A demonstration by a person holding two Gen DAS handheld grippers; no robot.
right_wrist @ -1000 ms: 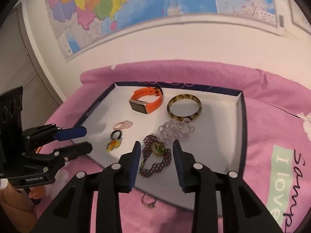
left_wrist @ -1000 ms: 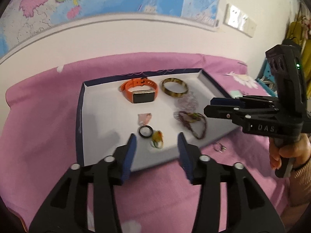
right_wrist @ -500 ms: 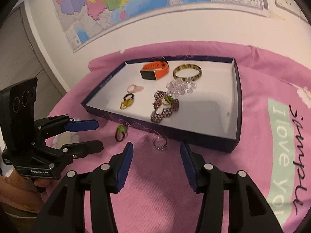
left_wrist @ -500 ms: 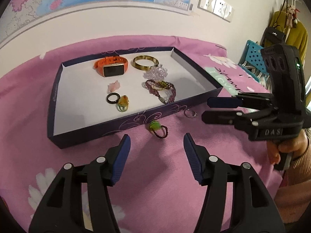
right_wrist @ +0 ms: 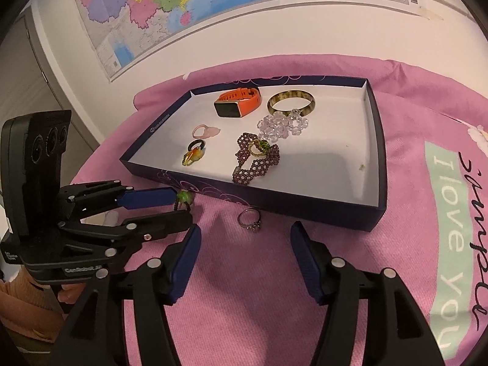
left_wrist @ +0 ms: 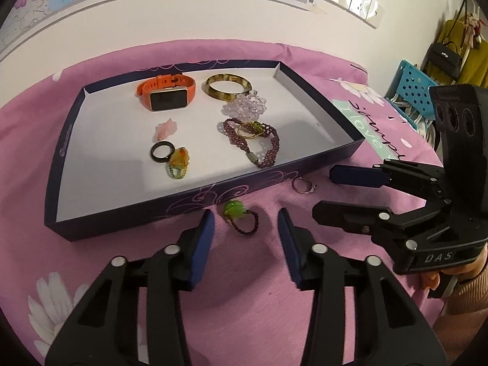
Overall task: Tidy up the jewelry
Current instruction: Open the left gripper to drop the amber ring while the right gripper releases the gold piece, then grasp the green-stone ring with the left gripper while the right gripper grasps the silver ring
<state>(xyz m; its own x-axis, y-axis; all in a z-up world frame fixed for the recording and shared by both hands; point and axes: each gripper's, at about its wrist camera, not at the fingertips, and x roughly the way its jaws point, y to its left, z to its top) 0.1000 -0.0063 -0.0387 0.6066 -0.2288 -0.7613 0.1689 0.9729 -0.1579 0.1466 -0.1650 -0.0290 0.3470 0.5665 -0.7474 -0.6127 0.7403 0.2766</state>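
Observation:
A dark blue tray [left_wrist: 128, 213] [right_wrist: 378, 158] on the pink cloth holds an orange watch [left_wrist: 166, 94] [right_wrist: 238, 103], a brown bangle [left_wrist: 228, 87], a clear bead piece [left_wrist: 248, 106], a purple bead bracelet [left_wrist: 259, 143] and small rings. A green-bead ring [left_wrist: 241, 216] [right_wrist: 184, 197] lies on the cloth before the tray, between the tips of my open left gripper [left_wrist: 245, 228] [right_wrist: 181, 209]. A silver ring [left_wrist: 303, 185] [right_wrist: 250, 219] lies to its right, just ahead of my open right gripper [right_wrist: 245, 244] [left_wrist: 323, 192].
A white wall with a map stands behind. A blue perforated basket [left_wrist: 411, 88] and hanging bags are at far right. The cloth bears printed text [right_wrist: 451, 250] to the right of the tray.
Both grippers have pulled back from over the tray and dropped low to the cloth in front of it. The left now frames the green-bead ring, the right the silver ring.

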